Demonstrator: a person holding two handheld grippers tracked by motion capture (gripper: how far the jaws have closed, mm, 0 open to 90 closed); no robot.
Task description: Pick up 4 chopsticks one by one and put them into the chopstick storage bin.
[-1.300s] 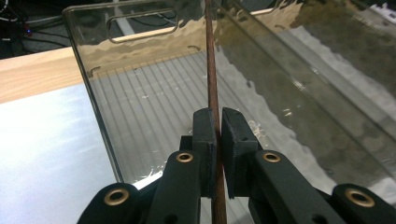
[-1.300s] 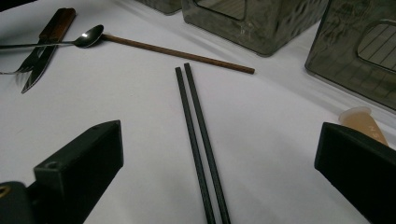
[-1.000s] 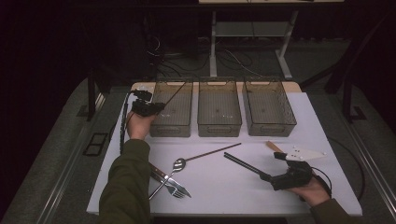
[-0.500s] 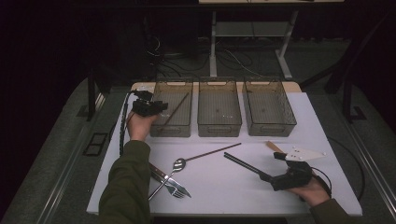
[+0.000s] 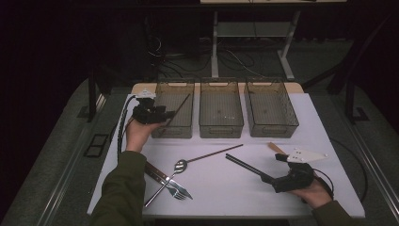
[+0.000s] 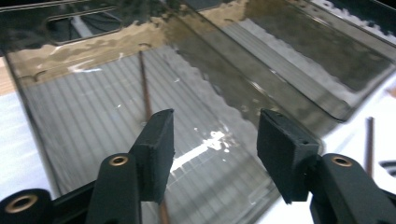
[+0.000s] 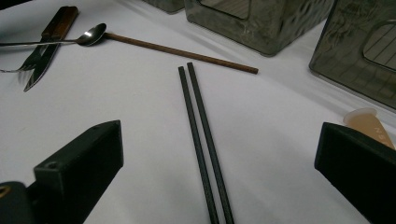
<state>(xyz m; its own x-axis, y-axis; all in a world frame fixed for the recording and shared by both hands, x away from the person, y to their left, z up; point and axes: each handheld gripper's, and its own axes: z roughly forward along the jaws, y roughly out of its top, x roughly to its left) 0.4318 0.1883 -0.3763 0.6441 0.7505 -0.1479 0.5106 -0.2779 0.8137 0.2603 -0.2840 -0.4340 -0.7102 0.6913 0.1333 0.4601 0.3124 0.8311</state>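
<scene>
My left gripper (image 5: 167,113) (image 6: 215,122) hovers over the near left part of the left smoky bin (image 5: 172,130) (image 6: 70,44). It is open with nothing between its jaws. A brown chopstick (image 5: 181,105) (image 6: 144,86) lies slanted inside that bin, just behind the left jaw. My right gripper (image 5: 277,178) (image 7: 219,134) rests low at the table's front right, open wide. A pair of black chopsticks (image 5: 242,165) (image 7: 198,116) lies side by side on the white table, with the near ends between the jaws and untouched.
Middle bin (image 5: 221,110) and right bin (image 5: 272,110) stand beside the left one. A second brown chopstick (image 5: 216,152) (image 7: 182,53), a spoon (image 5: 179,165) (image 7: 91,35), a fork (image 5: 178,190) and a wooden-handled knife (image 5: 155,173) lie centre-left. A white spatula (image 5: 306,154) lies at the right.
My left gripper has shifted slightly right and toward me at the left bin, and the brown chopstick now rests in the bin. The right gripper has stayed put.
</scene>
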